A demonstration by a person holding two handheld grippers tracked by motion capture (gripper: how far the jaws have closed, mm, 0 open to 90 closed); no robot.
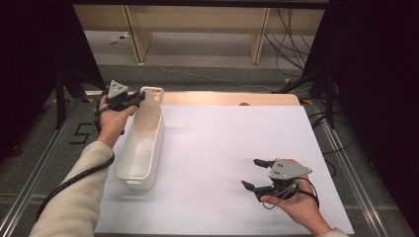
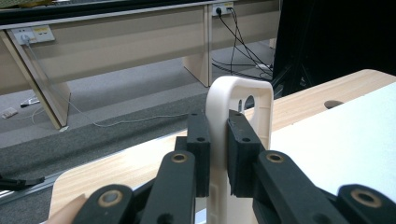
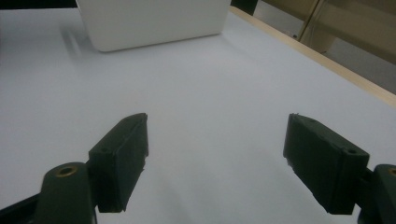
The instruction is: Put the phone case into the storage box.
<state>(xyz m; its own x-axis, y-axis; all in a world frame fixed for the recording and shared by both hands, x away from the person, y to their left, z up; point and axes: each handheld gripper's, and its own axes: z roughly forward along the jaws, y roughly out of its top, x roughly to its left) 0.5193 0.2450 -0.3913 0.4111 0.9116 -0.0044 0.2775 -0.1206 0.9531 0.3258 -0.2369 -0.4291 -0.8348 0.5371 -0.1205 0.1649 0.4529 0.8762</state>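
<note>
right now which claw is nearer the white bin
Left. The left claw is clamped on the raised handle end of the white bin at its far end. The right claw sits open over the white sheet, well off to the bin's right.

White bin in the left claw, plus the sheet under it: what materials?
White bin: likely moulded plastic, satin; smooth walls, rounded rim and a moulded handle loop with a round hole. White sheet: looks like matte paper or thin plastic, flat with no glare; hard to tell which. Table edge: light wood grain, possibly laminate.
</note>
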